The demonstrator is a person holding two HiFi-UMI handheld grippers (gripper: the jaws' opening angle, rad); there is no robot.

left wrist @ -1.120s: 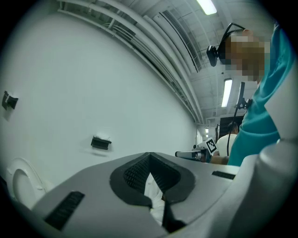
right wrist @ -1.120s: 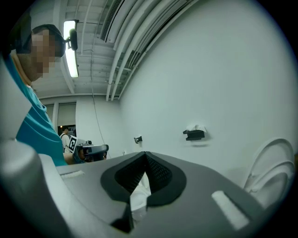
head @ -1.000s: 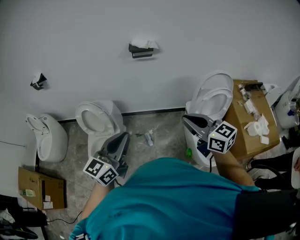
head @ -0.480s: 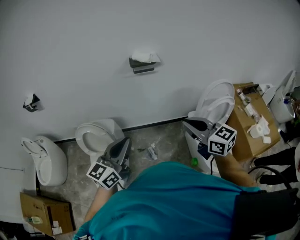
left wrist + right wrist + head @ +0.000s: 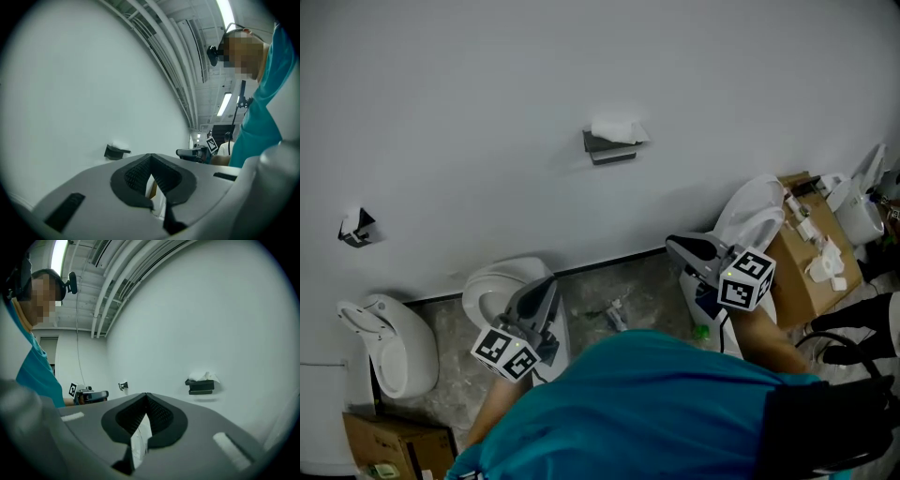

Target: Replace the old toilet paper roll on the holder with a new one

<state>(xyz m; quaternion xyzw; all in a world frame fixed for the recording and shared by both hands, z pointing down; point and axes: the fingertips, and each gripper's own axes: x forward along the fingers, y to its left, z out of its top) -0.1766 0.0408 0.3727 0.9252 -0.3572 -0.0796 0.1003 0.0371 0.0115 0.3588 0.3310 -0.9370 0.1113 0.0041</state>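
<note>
A black holder [image 5: 609,147] is fixed on the white wall, with crumpled white paper [image 5: 619,128] on top of it. It also shows in the left gripper view as the holder [image 5: 116,151] and in the right gripper view as the holder [image 5: 201,383]. My left gripper [image 5: 546,281] is shut and empty, well below and left of it. My right gripper [image 5: 672,244] is also shut and empty, below and right of the holder. Both point level at the wall, left gripper [image 5: 150,157] and right gripper [image 5: 146,395]. White paper rolls [image 5: 822,262] lie on a cardboard box [image 5: 792,281] at the right.
A toilet [image 5: 502,286] stands under my left gripper and another toilet [image 5: 750,220] beside my right one. A third white fixture [image 5: 384,337] is at the far left. A second small wall holder [image 5: 354,227] hangs at the left. Litter [image 5: 617,314] lies on the floor.
The wall holder has drifted right and lower in the head view as the person shifts along the wall. Both grippers travel with the person and stay shut.
</note>
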